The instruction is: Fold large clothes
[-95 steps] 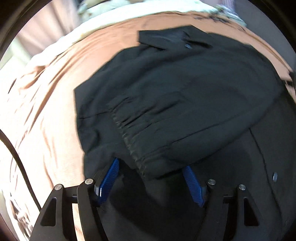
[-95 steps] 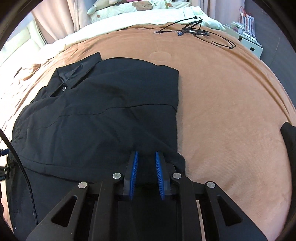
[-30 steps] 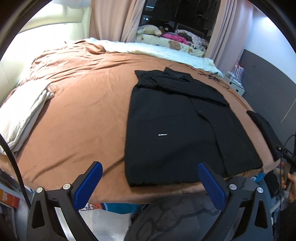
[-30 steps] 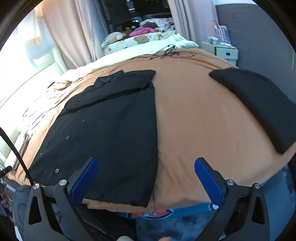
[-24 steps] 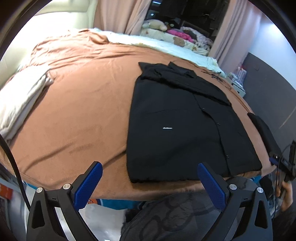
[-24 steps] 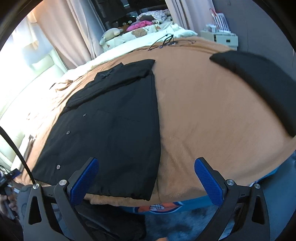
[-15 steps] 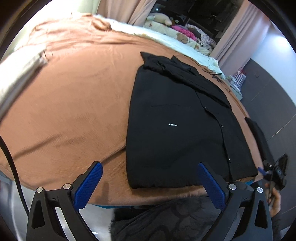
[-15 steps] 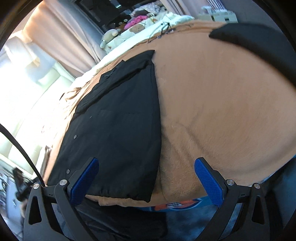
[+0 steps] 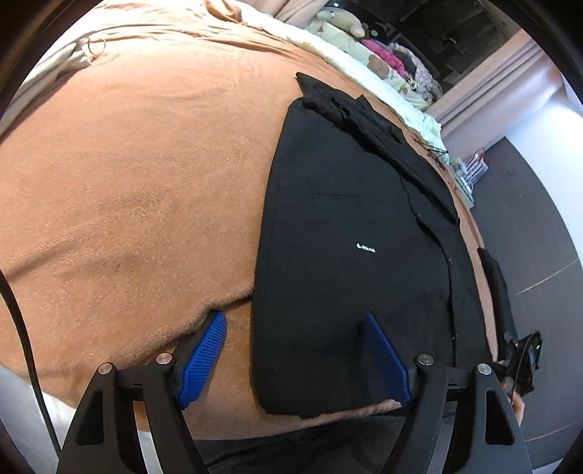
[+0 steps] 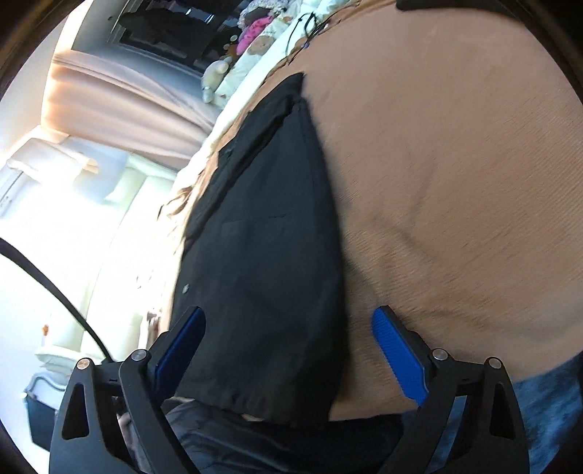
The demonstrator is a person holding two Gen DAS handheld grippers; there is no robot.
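Left tool [image 9: 295,357] closing, pads astride the near left corner of the black shirt [image 9: 357,233], not yet pressing. Right tool [image 10: 288,350] closing likewise over the near right corner. Shirt flat on the brown bed cover [image 9: 138,175], collar far. Beyond: folded dark garment [image 9: 497,288], probably cables [image 10: 309,25], plush toys [image 9: 339,20], curtains [image 10: 120,91].

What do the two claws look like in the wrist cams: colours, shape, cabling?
Both are alike. The left claw has two matte black fingers with triangular cut-outs, silver round bolt heads at the pivots, and bright blue ribbed pads. The right claw has the same black frame, silver bolts and blue pads. A thin black cable curves along the left edge of each view.
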